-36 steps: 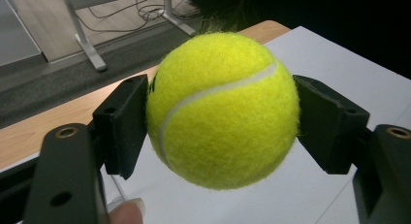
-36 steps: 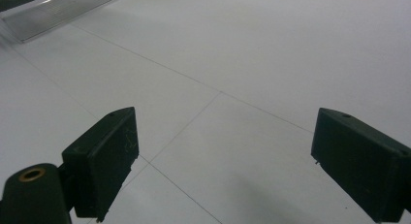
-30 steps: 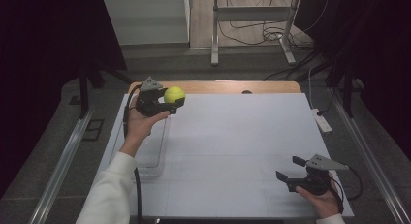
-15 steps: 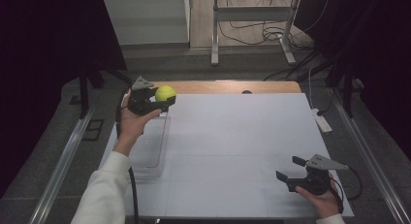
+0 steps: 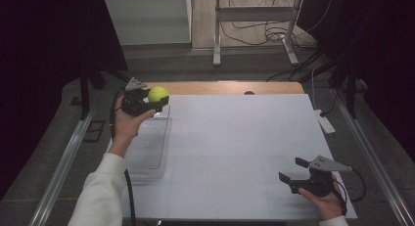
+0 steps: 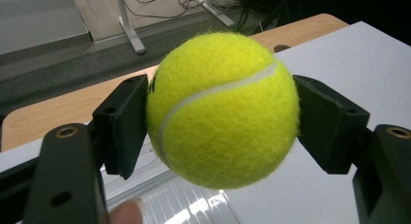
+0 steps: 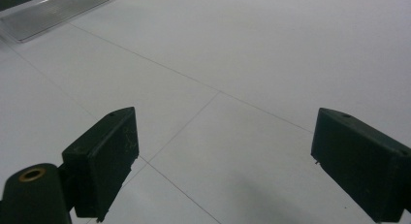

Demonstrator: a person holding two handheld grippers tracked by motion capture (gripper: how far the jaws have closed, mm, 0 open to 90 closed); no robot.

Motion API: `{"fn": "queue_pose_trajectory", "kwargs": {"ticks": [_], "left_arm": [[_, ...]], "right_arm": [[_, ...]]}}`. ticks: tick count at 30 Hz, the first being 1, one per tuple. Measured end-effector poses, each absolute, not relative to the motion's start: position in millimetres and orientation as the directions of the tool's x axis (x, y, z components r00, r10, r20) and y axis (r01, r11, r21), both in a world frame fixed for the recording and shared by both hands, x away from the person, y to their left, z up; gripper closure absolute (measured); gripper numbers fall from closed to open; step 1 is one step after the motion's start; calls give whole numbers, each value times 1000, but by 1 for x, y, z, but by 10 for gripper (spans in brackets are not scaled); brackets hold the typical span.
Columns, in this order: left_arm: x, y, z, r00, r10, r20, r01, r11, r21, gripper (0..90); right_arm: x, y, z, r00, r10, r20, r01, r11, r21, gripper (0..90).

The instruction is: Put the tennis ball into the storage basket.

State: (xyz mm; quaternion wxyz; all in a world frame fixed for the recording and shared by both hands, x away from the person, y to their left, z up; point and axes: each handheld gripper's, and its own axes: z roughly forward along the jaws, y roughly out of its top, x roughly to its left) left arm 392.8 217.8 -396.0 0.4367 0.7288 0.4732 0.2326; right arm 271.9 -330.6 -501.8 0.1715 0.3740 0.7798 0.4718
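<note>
**Desk:** Where are you with it?

**Me:** My left gripper (image 5: pixel 157 100) is clamped on the fuzzy yellow-green tennis ball (image 5: pixel 158 94). In the left gripper view the black pads (image 6: pixel 123 124) press into the felt on both sides, and the ball (image 6: pixel 223 110) hangs clear of the surface. From the high view it sits at about ten o'clock on the white tabletop (image 5: pixel 244 152), over the far end of the clear plastic rectangular tray (image 5: pixel 147 152).

**Desk:** And the other hand?

**Me:** My right gripper (image 5: pixel 293 170) rests at about five o'clock, well apart from the ball. Its jaws stand wide with nothing between them, just bare white board (image 7: pixel 218 64) ahead.

**Desk:** So how far along?

**Me:** I judge the pick done: the ball is lifted and firmly held. What is left is the placing. The tray beneath looks the likely spot, and I see nothing lying in it. I'd lower first, then let the jaws part, or the ball may bounce out.
</note>
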Motion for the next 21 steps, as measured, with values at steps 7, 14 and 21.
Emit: {"fn": "queue_pose_trajectory", "kwargs": {"ticks": [7,14,21], "left_arm": [[392,223,-399,431,899,-74,492,-165,855,265],[393,228,-401,414,907,-74,499,-158,852,265],[394,233,-403,394,916,-73,507,-151,849,265]], "right_arm": [[272,-330,-502,-661,745,86,422,275,864,98],[272,-330,-502,-661,746,84,421,276,864,98],[272,-330,-502,-661,746,84,422,276,864,98]]}}
